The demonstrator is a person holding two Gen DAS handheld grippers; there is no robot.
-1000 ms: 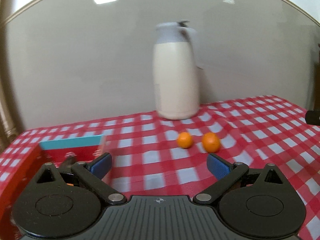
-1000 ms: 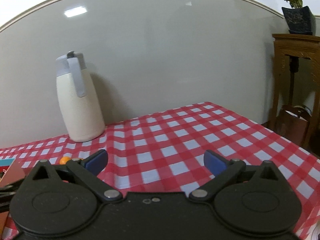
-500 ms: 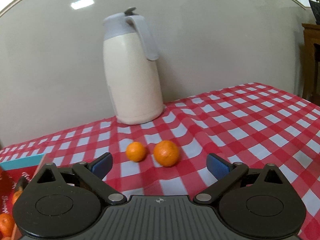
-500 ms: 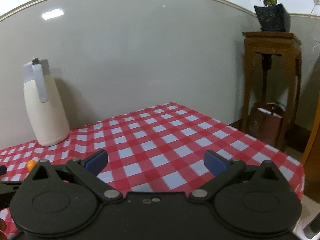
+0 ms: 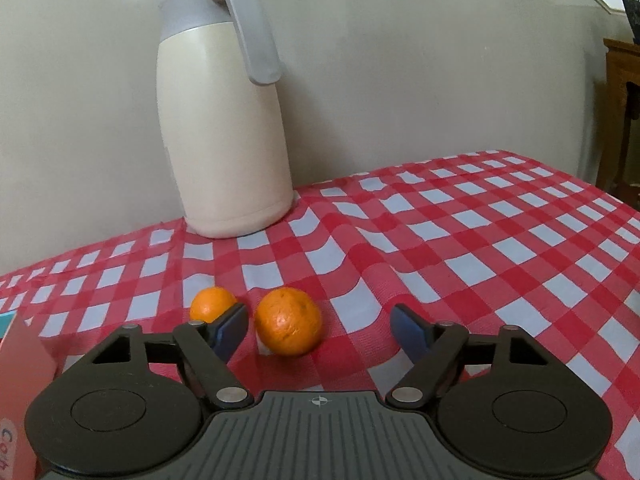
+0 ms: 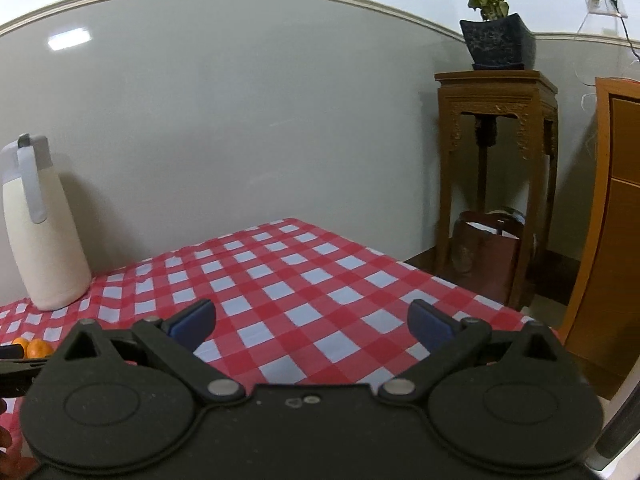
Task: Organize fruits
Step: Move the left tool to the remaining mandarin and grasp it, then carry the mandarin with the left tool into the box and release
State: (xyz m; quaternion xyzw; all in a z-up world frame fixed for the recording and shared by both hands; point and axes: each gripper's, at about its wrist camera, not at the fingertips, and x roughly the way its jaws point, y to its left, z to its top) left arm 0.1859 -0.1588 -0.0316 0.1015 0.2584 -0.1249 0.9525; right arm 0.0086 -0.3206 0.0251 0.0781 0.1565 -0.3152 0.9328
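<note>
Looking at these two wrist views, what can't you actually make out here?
- Smaller orange, left wrist view: its lower right is hidden behind the left gripper finger; contact unclear.
- Red box, left wrist view: cut off by the left edge; lettering unreadable, contents hidden.
- Both oranges, right wrist view: tiny at the left edge, partly behind a black bar.
- Bag under the wooden stand: contents indistinct.

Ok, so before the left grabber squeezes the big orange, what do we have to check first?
1. Bigger orange sits between the left gripper pads: ok, though nearer the left pad.
2. Pads touching it: not ok yet; the jaws are closing with gaps on both sides.
3. Smaller orange clear of the pinch: ok, it lies outside, behind the left pad.
4. Jug out of the way: ok, it stands farther back.
5. Right gripper out of the way: ok, open over bare tablecloth.
6. Room left in the red box: cannot tell.
</note>
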